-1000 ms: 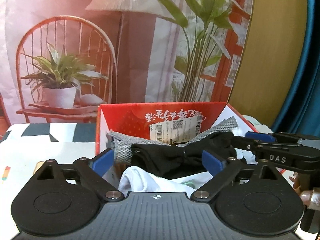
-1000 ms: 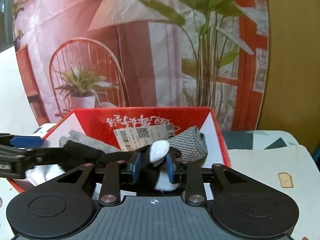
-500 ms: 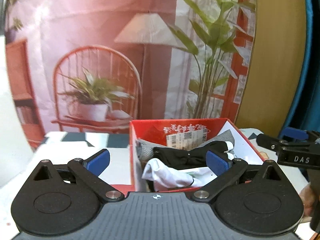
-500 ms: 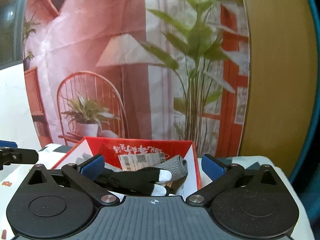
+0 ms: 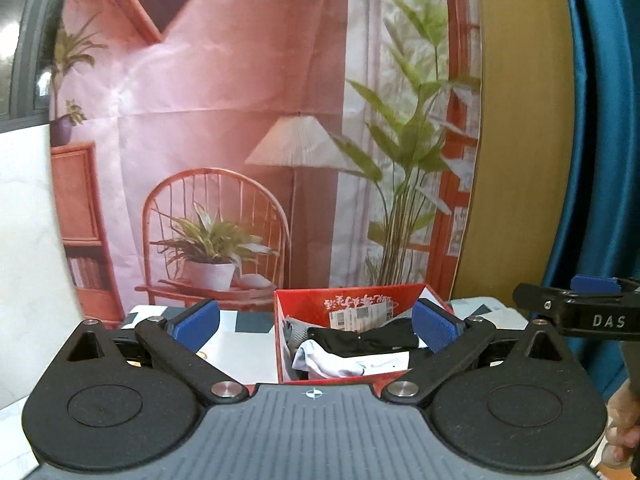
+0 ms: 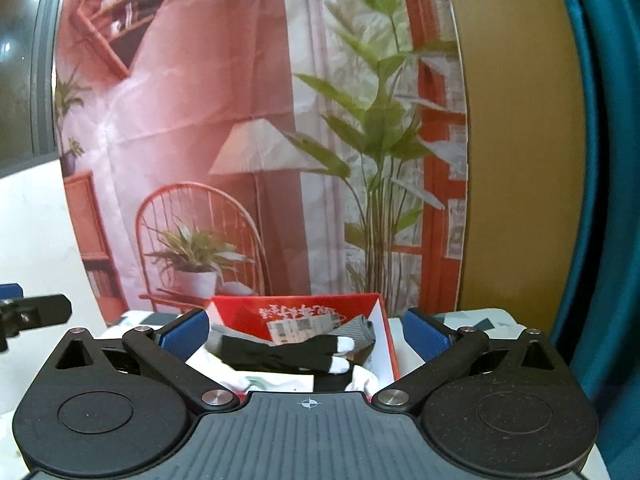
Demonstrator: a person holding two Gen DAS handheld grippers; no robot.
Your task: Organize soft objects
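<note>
Left wrist view: left gripper (image 5: 316, 326) spread wide, holding nothing. Straight ahead between its blue pads sits a red box (image 5: 304, 304) on a table (image 5: 240, 364) with a white and dark patterned cover. Inside the box: a black sock (image 5: 360, 338) lying over a white sock (image 5: 340, 364), a grey sock (image 5: 294, 332) at the far left. Behind, a printed backdrop (image 5: 224, 120); blue curtain (image 5: 600, 160) to the right.

Right wrist view: right gripper (image 6: 306, 330) released, empty. Box (image 6: 320, 304) just ahead; black sock (image 6: 276, 356) with white toes on top. The left gripper's tip (image 6: 36, 312) shows at the left edge.
</note>
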